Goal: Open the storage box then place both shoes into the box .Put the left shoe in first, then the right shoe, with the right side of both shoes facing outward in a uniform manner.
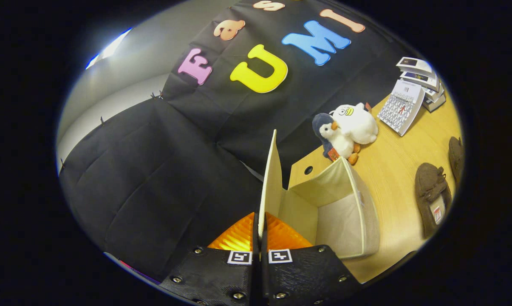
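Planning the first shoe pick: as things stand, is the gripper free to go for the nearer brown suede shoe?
Probably not yet: the gripper is shut on the cream fabric box's lid. The shoe lies unobstructed on the wooden table.

the gripper [259, 231] appears as two blocky, dark housings set side by side with a thin seam between them. their surface has a fine, ridged texture like printed plastic. small round metal screws dot each housing near the corners and along the lower edges. on the top inner corner of each housing sits a small square white tag printed with a black blocky pattern. ahead of the housings, two ribbed, wedge-shaped fingers [239, 236] narrow toward their tips, their faces covered in fine parallel grooves.
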`<move>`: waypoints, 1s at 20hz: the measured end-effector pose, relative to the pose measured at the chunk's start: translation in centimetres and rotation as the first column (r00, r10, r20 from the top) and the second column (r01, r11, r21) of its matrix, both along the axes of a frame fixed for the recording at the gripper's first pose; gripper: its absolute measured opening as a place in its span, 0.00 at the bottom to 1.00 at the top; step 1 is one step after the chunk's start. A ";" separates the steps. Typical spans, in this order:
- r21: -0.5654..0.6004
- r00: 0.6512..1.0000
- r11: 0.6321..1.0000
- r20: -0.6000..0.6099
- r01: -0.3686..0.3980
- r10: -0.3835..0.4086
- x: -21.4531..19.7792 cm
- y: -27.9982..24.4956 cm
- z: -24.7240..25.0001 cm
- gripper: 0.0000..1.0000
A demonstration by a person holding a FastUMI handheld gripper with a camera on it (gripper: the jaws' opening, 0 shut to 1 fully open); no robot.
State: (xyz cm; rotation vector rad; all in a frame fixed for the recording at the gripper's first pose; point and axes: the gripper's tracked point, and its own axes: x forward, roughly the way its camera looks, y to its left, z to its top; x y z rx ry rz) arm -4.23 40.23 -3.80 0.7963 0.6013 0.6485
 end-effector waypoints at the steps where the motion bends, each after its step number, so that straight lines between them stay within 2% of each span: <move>1: -0.012 1.000 1.000 0.015 -0.005 0.005 -0.3 1.0 0.7 0.00; 7: -0.109 0.991 0.993 0.112 -0.056 0.068 -1.6 6.9 3.3 0.00; 10: -0.147 0.982 0.984 0.147 -0.097 0.119 -2.3 9.6 3.6 0.05; 13: -0.171 0.964 0.971 0.180 -0.165 0.195 -3.3 12.0 4.2 0.17; 16: -0.231 0.941 0.954 0.236 -0.189 0.244 -3.6 13.1 4.6 0.99; 20: -0.284 0.917 0.947 0.316 -0.152 0.242 -4.0 10.9 5.3 0.98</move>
